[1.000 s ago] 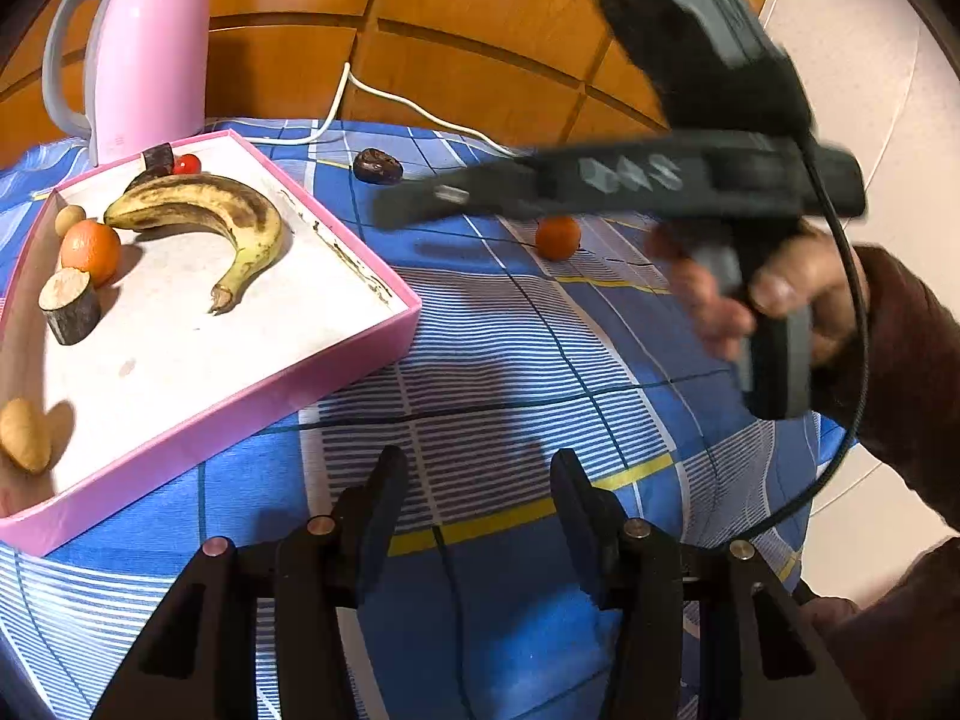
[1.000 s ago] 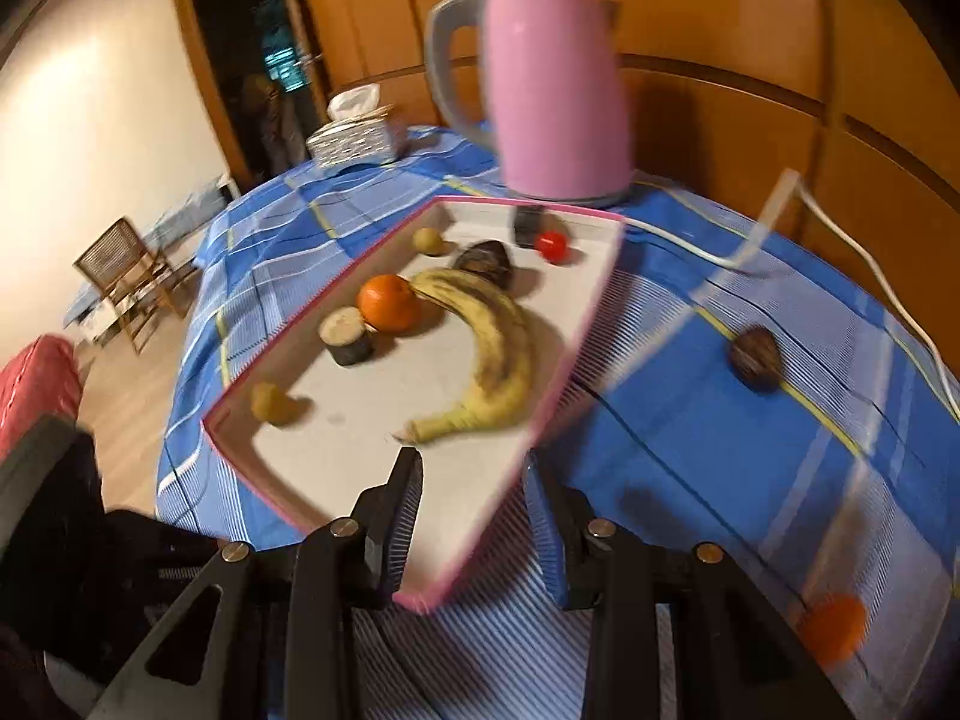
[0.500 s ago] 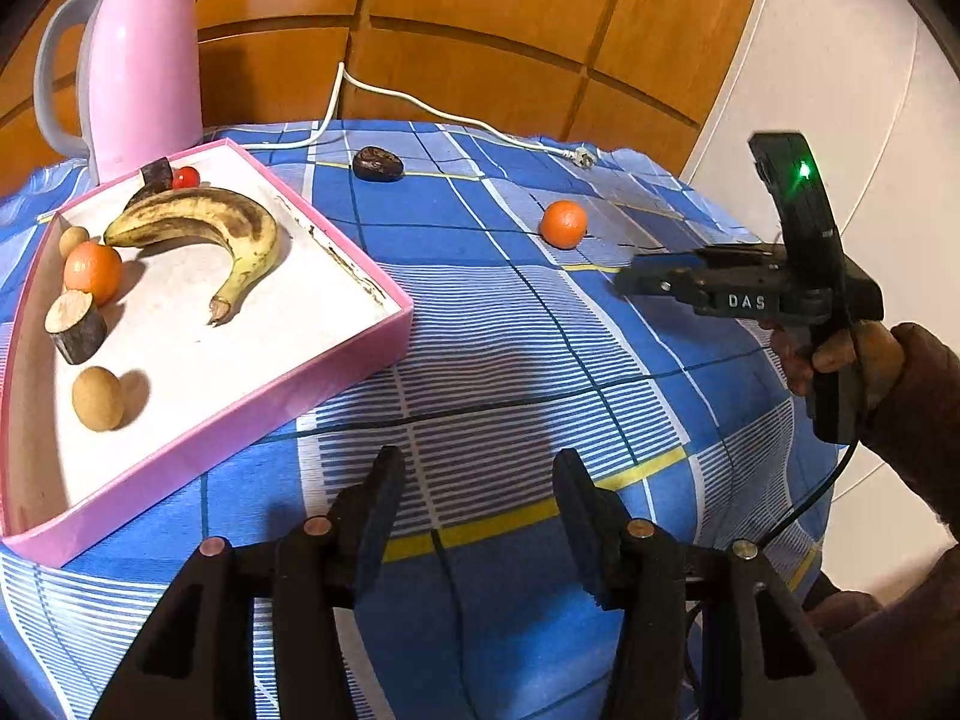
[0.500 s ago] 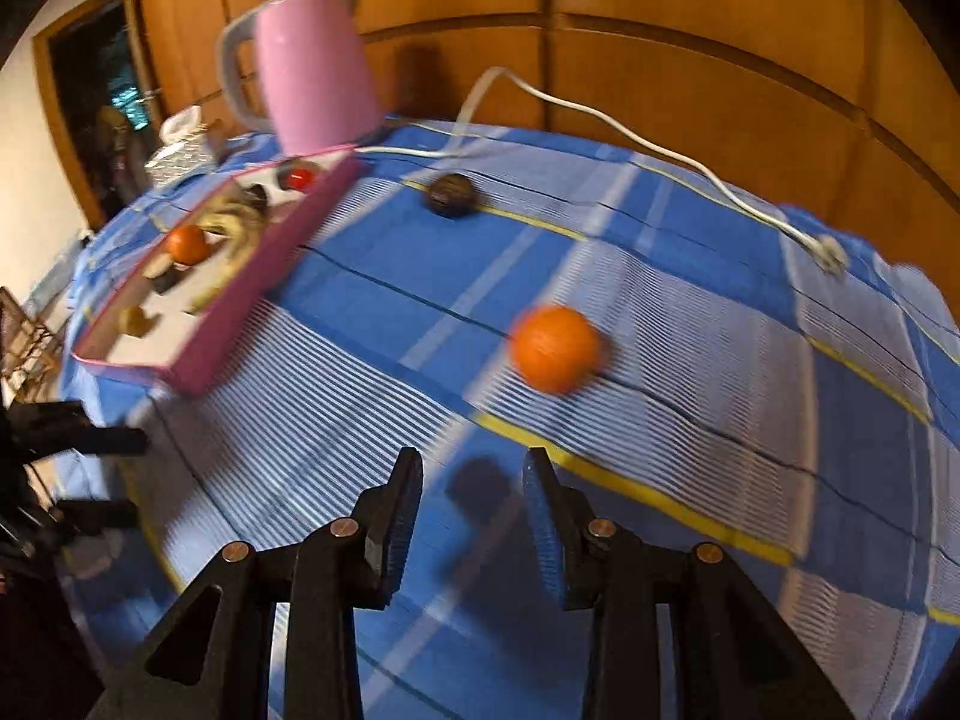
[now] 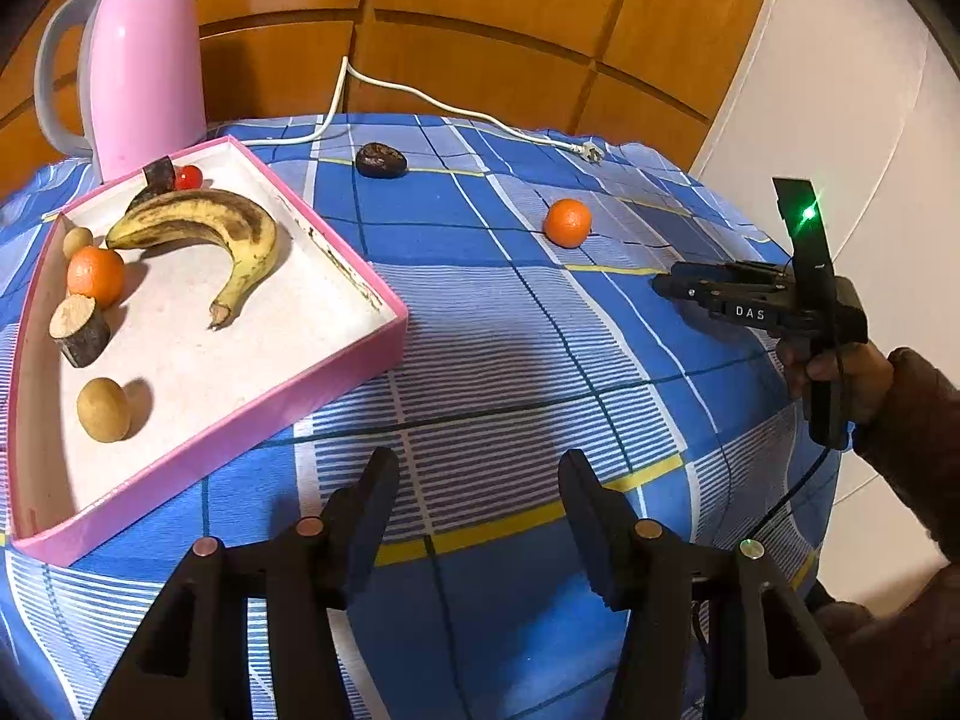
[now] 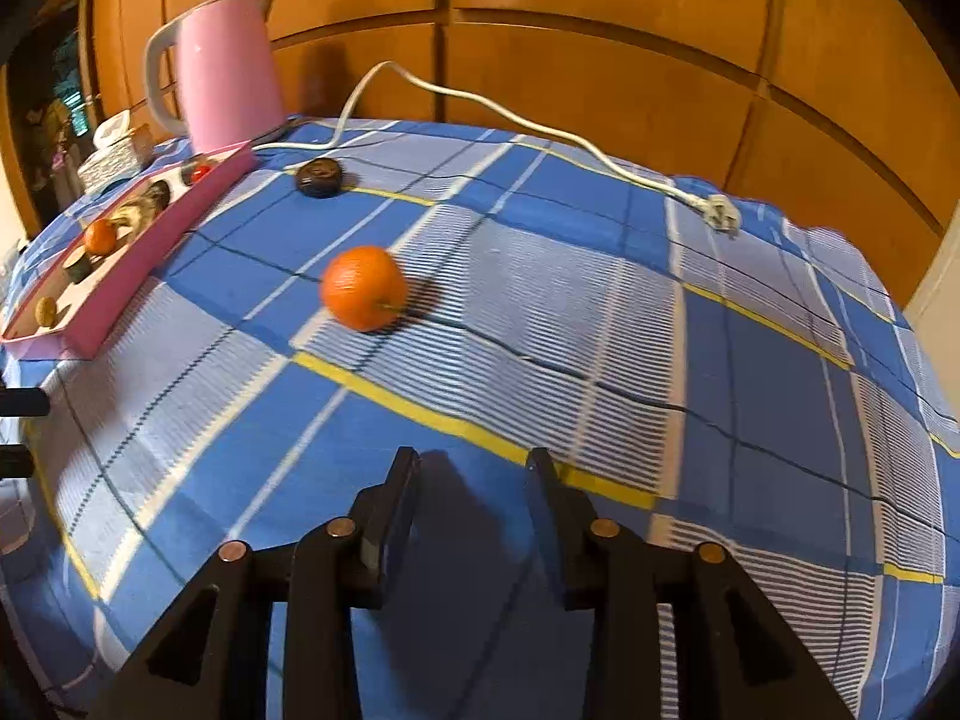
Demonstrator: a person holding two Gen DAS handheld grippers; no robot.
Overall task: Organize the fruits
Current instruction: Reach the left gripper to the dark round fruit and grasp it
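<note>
Orange tangerine (image 6: 363, 288) beyond right tongs (image 6: 471, 483)

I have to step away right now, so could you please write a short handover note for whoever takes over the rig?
Left gripper: jaws opening, nothing between them, over bare tablecloth beside the pink tray.
Right gripper: jaws opening, empty, pointing towards the loose orange.
Done: banana, another orange, a red cherry-like fruit and small brown pieces lie in the tray.
Left: the loose orange and the dark fruit near the kettle sit on the cloth outside the tray.
</note>
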